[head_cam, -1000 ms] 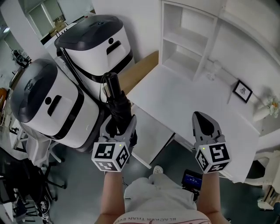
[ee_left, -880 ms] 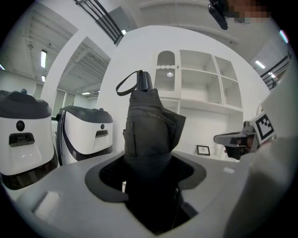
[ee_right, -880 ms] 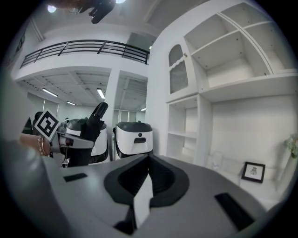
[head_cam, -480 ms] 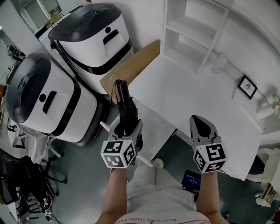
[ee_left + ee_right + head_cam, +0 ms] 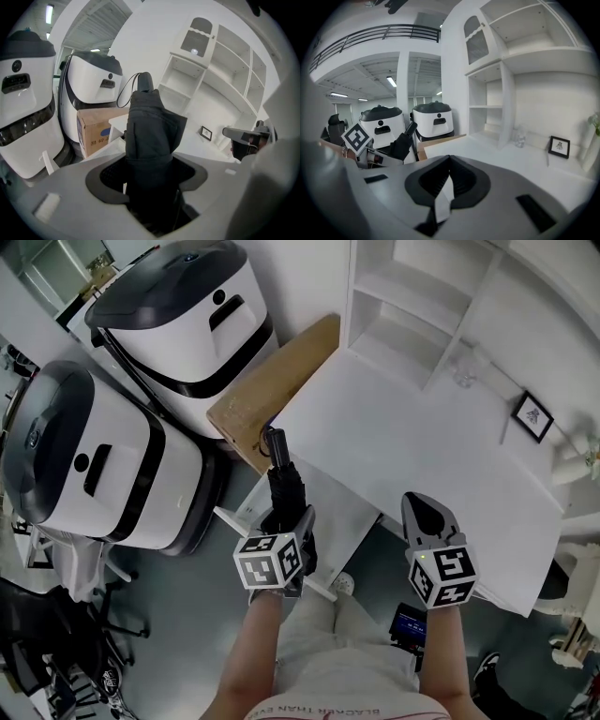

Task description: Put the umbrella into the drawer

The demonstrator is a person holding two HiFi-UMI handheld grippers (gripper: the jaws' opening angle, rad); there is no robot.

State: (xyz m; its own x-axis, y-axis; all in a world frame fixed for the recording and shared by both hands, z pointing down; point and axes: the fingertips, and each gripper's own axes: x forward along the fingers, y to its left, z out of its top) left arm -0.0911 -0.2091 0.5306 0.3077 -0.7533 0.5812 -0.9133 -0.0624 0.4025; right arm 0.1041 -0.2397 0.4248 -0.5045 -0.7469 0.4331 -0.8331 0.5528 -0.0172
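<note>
A black folded umbrella [image 5: 282,482] sticks out forward and a little upward from my left gripper [image 5: 287,521], which is shut on its lower part. Its handle end with a cord [image 5: 143,82] points toward the corner where the white desk [image 5: 422,456] meets a cardboard box. In the left gripper view the umbrella [image 5: 150,129] fills the gap between the jaws. A white drawer unit [image 5: 323,521] lies just under the desk's front edge, below the umbrella. My right gripper [image 5: 419,505] hovers over the desk's front edge, shut and empty, and its view shows the umbrella [image 5: 401,145] at the left.
Two large white-and-black machines [image 5: 178,324] [image 5: 84,465] stand at the left, with the cardboard box [image 5: 272,390] wedged against the desk. A white shelf unit [image 5: 412,306], a glass jar [image 5: 464,371] and a small picture frame [image 5: 532,415] sit at the desk's back. Office chairs [image 5: 56,634] are at lower left.
Both grippers have come down. The left one has rolled and carried the umbrella lower and rightward, from in front of the machines to the desk's corner by the box.
</note>
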